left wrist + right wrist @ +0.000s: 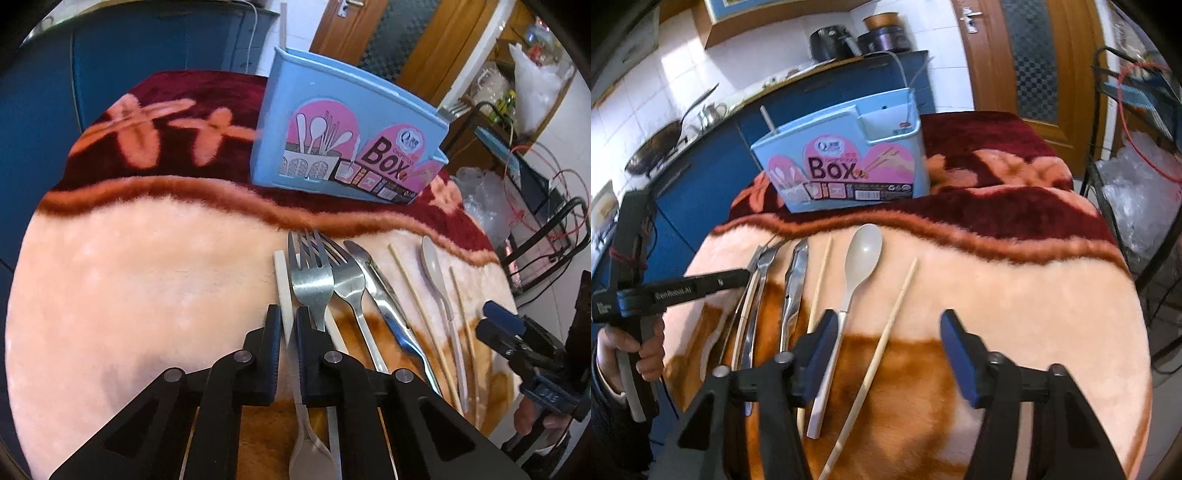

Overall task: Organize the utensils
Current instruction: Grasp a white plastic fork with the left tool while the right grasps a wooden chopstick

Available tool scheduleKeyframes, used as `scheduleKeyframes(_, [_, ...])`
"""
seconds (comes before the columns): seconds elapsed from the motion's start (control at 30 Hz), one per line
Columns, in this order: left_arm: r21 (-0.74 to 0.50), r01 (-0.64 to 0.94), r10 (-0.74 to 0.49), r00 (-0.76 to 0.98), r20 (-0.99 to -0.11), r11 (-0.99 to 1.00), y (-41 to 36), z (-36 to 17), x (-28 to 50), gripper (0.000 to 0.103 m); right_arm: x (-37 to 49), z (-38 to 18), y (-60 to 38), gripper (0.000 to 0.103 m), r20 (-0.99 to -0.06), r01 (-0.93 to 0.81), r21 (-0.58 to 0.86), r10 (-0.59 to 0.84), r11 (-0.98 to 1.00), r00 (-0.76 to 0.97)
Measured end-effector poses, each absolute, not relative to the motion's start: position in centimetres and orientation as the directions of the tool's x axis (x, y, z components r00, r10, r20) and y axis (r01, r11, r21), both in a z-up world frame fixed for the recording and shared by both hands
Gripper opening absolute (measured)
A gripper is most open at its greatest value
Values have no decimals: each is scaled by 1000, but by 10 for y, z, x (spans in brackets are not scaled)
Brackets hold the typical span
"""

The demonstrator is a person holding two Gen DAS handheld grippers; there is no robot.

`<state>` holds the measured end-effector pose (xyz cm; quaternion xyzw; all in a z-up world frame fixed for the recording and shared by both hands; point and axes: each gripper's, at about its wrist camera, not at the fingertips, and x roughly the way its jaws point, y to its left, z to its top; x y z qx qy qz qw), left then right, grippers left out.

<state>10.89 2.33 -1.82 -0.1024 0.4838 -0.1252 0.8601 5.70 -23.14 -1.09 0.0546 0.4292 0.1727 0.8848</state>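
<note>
A blue utensil box (343, 144) stands at the back of the blanket-covered table; it also shows in the right wrist view (846, 166). Utensils lie in a row: a white utensil handle (283, 291), two steel forks (312, 280), a steel knife (384, 295), two chopsticks (417, 302), a grey spoon (437, 280). My left gripper (287, 325) is shut on the white handle. My right gripper (886, 328) is open above a chopstick (886, 332), beside the grey spoon (858, 258). The right gripper also shows in the left wrist view (495, 325), and the left gripper in the right wrist view (742, 277).
The pink and maroon fleece blanket (129, 280) covers the round table. Blue kitchen cabinets (701, 173) stand behind it. A metal rack with bags and red wires (535, 192) stands to the right, near a wooden door (1034, 55).
</note>
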Motion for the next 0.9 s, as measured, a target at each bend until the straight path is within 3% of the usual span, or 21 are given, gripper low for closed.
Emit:
scheduleKeyframes(0.23, [-334, 116, -339, 567, -751, 935, 38, -8, 97, 7, 76, -16, -218, 28, -809, -289, 229, 347, 929, 475])
scheduleKeyframes(0.57, [-334, 160, -351, 665, -659, 929, 48, 14, 86, 6, 102, -21, -214, 27, -877, -263, 245, 329, 933, 351])
scheduleKeyframes(0.73, [-351, 168, -365, 688, -628, 921, 51, 20, 85, 6, 105, -21, -216, 8, -880, -242, 229, 307, 943, 363])
scheduleKeyframes(0.9, [-342, 181, -361, 720, -593, 922, 51, 28, 83, 6, 99, -15, -225, 7, -837, -228, 296, 367, 928, 405])
